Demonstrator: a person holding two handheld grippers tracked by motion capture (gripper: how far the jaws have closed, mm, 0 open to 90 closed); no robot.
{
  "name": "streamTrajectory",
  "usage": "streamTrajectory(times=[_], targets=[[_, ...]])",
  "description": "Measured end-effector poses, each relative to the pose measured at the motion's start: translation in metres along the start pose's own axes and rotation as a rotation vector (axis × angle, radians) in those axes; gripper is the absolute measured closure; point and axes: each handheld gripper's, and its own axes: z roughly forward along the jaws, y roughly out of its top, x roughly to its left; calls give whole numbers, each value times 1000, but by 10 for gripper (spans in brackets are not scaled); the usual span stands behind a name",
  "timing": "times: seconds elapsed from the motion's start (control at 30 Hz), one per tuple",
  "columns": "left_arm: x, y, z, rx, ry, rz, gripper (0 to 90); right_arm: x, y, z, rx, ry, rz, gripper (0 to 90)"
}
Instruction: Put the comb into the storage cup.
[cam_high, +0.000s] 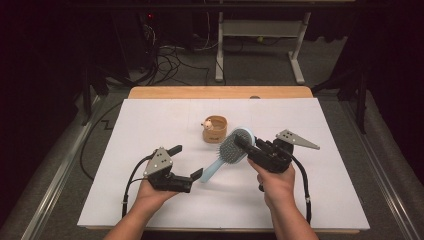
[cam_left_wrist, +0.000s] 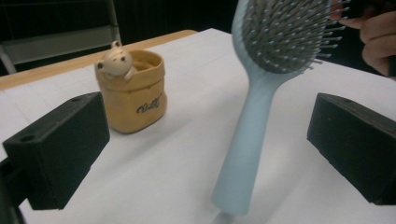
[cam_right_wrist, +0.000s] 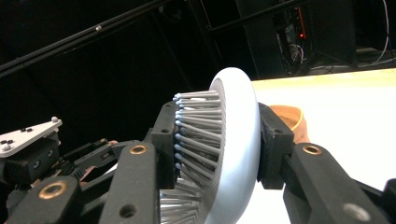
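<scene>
While the right claw (cam_high: 246, 143) is clenched on the oval head of the pale blue plastic hairbrush with grey bristles (cam_high: 227, 151), one jaw on the bristles and the other on the smooth back, the brush sits tilted at the centre of the high view, its handle slanting down towards the lower left over the white worktop (cam_high: 150, 120). Just left of it, the left claw (cam_high: 186, 162) is released, jaws wide apart, the handle tip between them untouched. A small tan pot with a cream bear figure on its rim (cam_high: 214, 129) stands just above the brush.
</scene>
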Motion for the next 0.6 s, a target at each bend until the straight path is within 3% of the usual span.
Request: streamTrajectory(times=[0.2, 0.43, 0.6], targets=[[9, -10, -6, 26, 41, -2, 0, -2, 1, -4, -5, 4, -21, 601], [22, -20, -14, 10, 80, -19, 0, -4, 5, -12, -21, -4, -52, 601], [27, -24, -17, 28, 98, -22, 0, -7, 6, -17, -24, -13, -76, 601]])
